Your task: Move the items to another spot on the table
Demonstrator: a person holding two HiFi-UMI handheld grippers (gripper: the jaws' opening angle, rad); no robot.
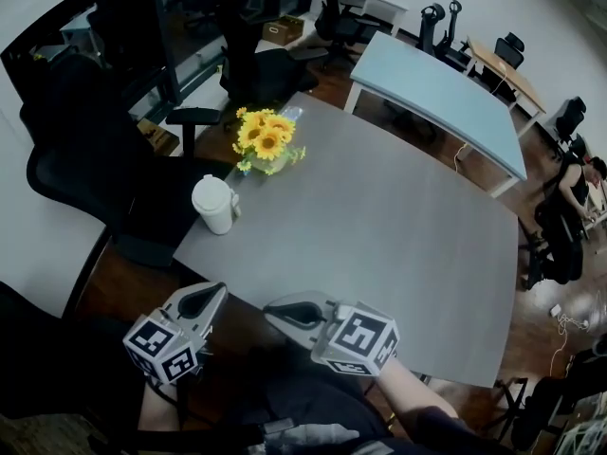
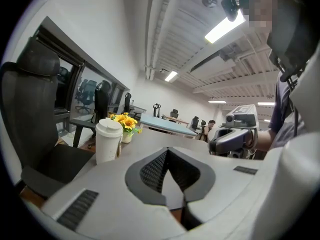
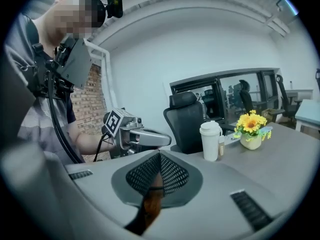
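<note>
Both grippers are held short of the grey table's [image 1: 398, 235] near edge, side by side and well apart from the items. Left gripper [image 1: 203, 299]: jaws clenched together, nothing between them. Right gripper [image 1: 285, 310]: jaws likewise pressed together and empty (its own view confirms the tips meet).

White lidded cup [image 1: 214, 204]: upright, near the table's left edge. Potted sunflowers [image 1: 266, 141]: upright, beyond the cup towards the far left corner, near it but not touching. Black office chair [image 1: 90, 173]: stands off the table's left side.
</note>
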